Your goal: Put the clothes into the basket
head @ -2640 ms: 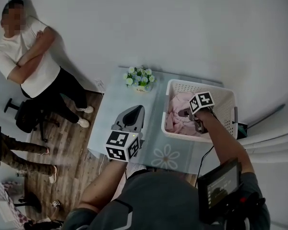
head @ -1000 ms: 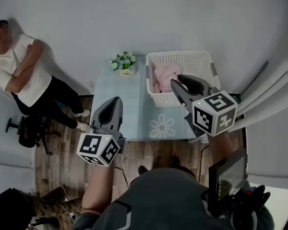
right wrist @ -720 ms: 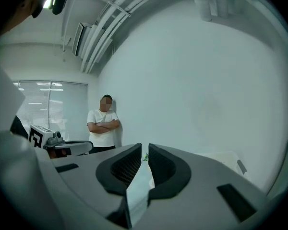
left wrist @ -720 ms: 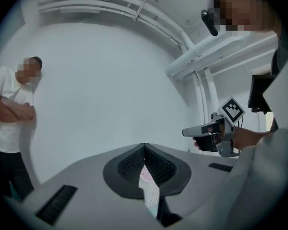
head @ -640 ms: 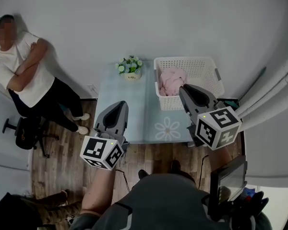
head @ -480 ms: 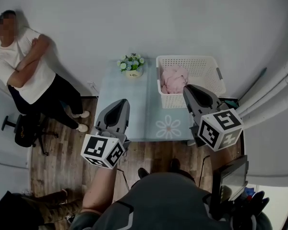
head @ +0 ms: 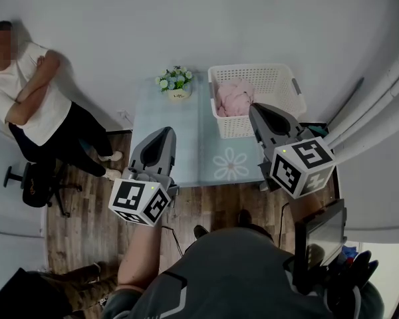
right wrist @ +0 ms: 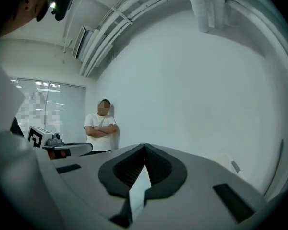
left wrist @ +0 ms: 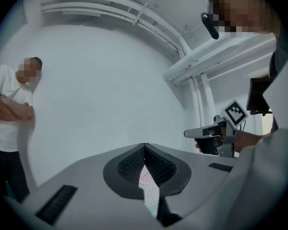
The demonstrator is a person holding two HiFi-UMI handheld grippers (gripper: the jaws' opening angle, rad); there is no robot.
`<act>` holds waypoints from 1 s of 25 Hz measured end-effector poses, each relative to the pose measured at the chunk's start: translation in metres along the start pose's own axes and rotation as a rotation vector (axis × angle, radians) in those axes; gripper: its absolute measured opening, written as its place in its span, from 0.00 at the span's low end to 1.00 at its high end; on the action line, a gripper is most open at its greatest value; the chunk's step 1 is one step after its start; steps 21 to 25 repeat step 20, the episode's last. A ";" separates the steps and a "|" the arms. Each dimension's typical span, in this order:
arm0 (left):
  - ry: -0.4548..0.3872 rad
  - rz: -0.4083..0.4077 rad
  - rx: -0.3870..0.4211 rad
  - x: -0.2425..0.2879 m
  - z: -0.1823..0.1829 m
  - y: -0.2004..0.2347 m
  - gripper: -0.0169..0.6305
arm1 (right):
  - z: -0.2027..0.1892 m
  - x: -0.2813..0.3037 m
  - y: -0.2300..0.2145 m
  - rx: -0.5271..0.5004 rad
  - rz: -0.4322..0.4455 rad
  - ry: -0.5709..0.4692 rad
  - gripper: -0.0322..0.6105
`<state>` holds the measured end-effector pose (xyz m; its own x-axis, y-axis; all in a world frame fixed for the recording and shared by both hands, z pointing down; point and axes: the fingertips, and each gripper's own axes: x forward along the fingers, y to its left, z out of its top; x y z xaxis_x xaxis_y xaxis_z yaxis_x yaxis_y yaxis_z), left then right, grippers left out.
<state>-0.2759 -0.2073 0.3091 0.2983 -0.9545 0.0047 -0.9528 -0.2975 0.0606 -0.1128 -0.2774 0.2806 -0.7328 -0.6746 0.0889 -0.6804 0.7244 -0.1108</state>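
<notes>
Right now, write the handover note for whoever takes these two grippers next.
Left gripper: shut, empty, held up off the table.
Right gripper: fingers have just closed on nothing, held up in front of the basket.
Pink clothes: bunched in the basket's left half.
Done: the clothes are in the basket.
Left: no other clothes show on the table, so the job looks finished.

Perforated plastic basket (head: 279, 78), soft pink cloth (head: 234, 97)
</notes>
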 end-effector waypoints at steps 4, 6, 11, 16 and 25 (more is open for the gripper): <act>-0.011 0.010 0.006 -0.003 0.004 -0.004 0.04 | 0.002 -0.006 0.003 -0.018 0.009 -0.004 0.07; -0.012 0.007 0.015 -0.001 0.006 -0.008 0.04 | 0.004 -0.009 0.003 -0.020 0.015 -0.009 0.07; -0.015 0.014 0.017 0.000 0.009 -0.010 0.04 | 0.008 -0.014 0.001 -0.022 0.015 -0.020 0.07; -0.020 0.020 0.024 0.001 0.009 -0.010 0.04 | 0.006 -0.014 0.000 -0.019 0.026 -0.016 0.07; -0.023 0.022 0.029 0.000 0.011 -0.010 0.04 | 0.007 -0.014 0.001 -0.021 0.029 -0.013 0.07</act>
